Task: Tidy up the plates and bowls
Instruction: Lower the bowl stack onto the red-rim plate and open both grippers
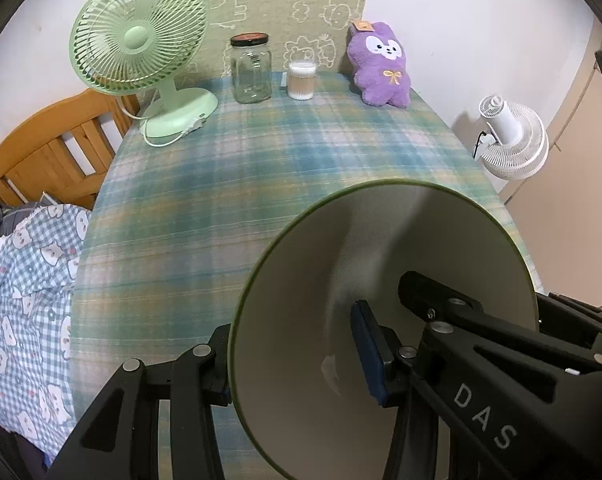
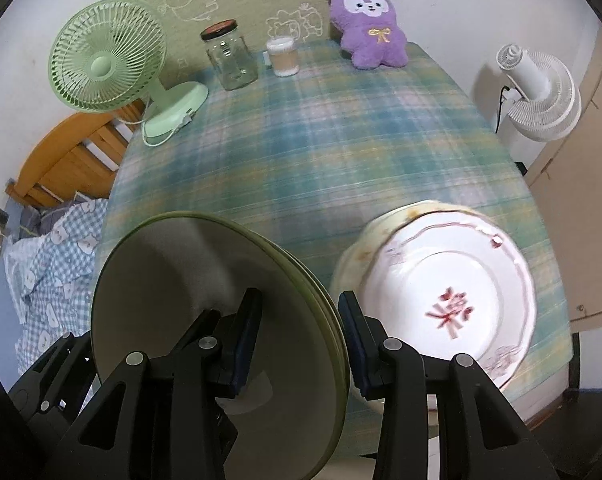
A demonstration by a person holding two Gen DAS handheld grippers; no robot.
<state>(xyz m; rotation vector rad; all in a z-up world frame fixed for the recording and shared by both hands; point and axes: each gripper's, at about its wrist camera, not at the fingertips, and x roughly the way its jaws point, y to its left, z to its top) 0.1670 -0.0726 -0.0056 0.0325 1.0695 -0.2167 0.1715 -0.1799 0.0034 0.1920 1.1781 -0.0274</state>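
Two fans [image 2: 109, 56], one jar [image 2: 231, 58], one plush [image 2: 367, 26].

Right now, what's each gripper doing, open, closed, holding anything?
Left gripper: closed on the rim of the green-rimmed plates.
Right gripper: closed on the opposite rim of the same plates, a stack of several.
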